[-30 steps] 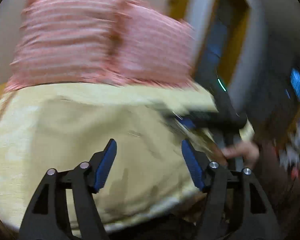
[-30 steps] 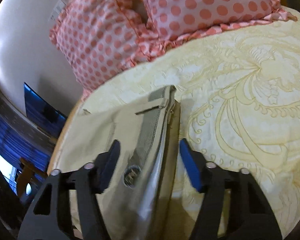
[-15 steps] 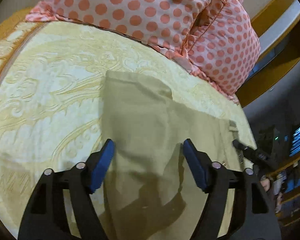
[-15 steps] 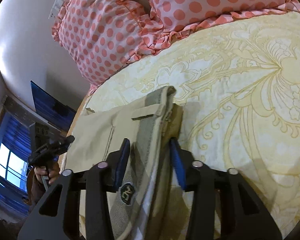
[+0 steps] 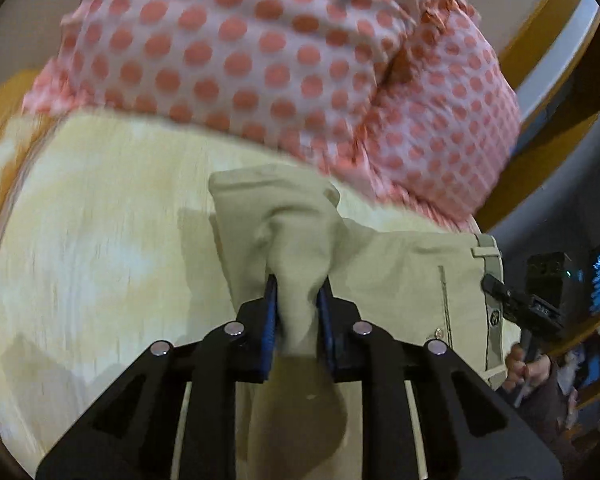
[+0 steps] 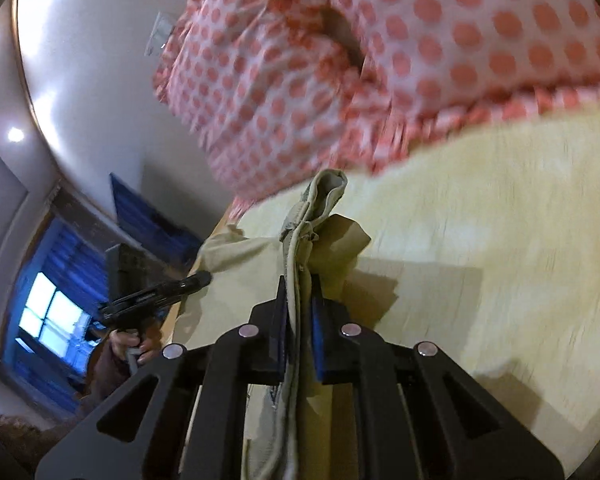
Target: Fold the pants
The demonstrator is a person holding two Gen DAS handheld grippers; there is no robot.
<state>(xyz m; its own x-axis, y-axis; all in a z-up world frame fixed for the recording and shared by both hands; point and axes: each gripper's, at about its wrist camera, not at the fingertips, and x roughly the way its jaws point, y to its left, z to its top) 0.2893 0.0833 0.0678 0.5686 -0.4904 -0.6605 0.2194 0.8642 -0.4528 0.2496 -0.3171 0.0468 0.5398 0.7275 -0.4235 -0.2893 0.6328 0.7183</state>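
Observation:
Beige pants (image 5: 388,272) lie on a yellow patterned bedspread (image 5: 100,260). My left gripper (image 5: 296,300) is shut on a bunched fold of the pant fabric and lifts it off the bed. My right gripper (image 6: 298,300) is shut on the waistband edge of the pants (image 6: 312,216), which stands up between the blue pads. In the left wrist view the right gripper (image 5: 516,304) shows at the waistband on the right. In the right wrist view the left gripper (image 6: 156,296) shows at the left.
Two pink pillows with coral dots (image 5: 280,60) lie at the head of the bed, just beyond the pants, also in the right wrist view (image 6: 380,60). The bed's edge (image 6: 188,292) runs left of the pants. A window with blue curtains (image 6: 48,308) is far left.
Both grippers were open over the pants; each has closed on the fabric. The cloth is now bunched and raised, and both views moved closer to the pillows.

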